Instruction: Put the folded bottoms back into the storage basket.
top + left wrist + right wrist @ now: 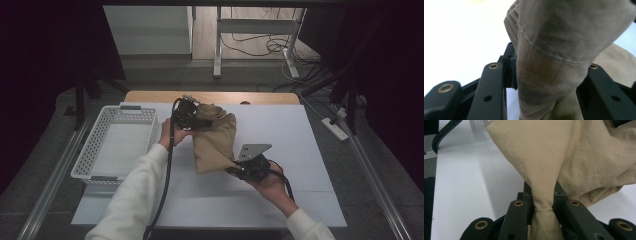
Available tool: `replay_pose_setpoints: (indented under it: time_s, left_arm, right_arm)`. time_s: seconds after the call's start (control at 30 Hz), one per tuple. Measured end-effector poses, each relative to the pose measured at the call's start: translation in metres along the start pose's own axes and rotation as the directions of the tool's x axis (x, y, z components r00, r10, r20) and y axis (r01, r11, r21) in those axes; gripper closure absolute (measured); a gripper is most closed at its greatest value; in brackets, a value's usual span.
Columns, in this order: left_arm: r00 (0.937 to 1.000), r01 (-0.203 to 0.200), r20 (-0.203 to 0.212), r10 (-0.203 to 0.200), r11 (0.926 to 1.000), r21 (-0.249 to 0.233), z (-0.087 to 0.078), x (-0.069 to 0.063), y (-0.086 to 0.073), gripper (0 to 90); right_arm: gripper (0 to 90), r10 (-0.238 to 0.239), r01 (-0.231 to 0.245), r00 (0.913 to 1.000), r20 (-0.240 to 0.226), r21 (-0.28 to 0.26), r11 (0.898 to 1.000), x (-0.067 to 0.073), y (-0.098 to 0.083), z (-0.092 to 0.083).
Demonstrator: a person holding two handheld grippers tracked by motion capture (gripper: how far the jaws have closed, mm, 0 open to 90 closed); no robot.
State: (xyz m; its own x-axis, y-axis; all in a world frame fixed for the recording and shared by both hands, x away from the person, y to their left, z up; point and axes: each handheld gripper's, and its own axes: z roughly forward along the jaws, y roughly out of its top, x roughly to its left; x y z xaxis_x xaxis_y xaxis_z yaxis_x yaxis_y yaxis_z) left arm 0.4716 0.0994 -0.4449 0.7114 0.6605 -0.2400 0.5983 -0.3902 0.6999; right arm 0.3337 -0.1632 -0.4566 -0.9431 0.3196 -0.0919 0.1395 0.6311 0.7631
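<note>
A tan cloth garment [216,142] is bunched near the middle of the white table [300,130], partly lifted. My left gripper [192,116] is shut on its far upper edge, with a thick fold of fabric [549,65] pinched between the black jaws. My right gripper [235,169] is shut on the near lower corner; a gathered tip of the cloth [543,202] is squeezed between its jaws. The fabric hangs stretched between the two grippers. A person's hands in white sleeves hold both grippers.
A white plastic basket [100,145] stands at the table's left side with nothing in it. A wooden table edge [150,95] shows at the back. Metal rails run along both sides of the table, and a power strip [336,128] lies on the floor at right.
</note>
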Motion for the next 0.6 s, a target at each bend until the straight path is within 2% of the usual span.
replay_pose_setpoints:
  time_s: [0.6]
  left_arm:
    - [0.9995,-0.009,-0.030,0.008,0.9989,-0.047,-0.037,-0.001,-0.003,56.9]
  right_arm:
    - [78.7,-0.018,0.018,0.9997,-0.014,-0.047,0.999,0.007,0.019,0.003]
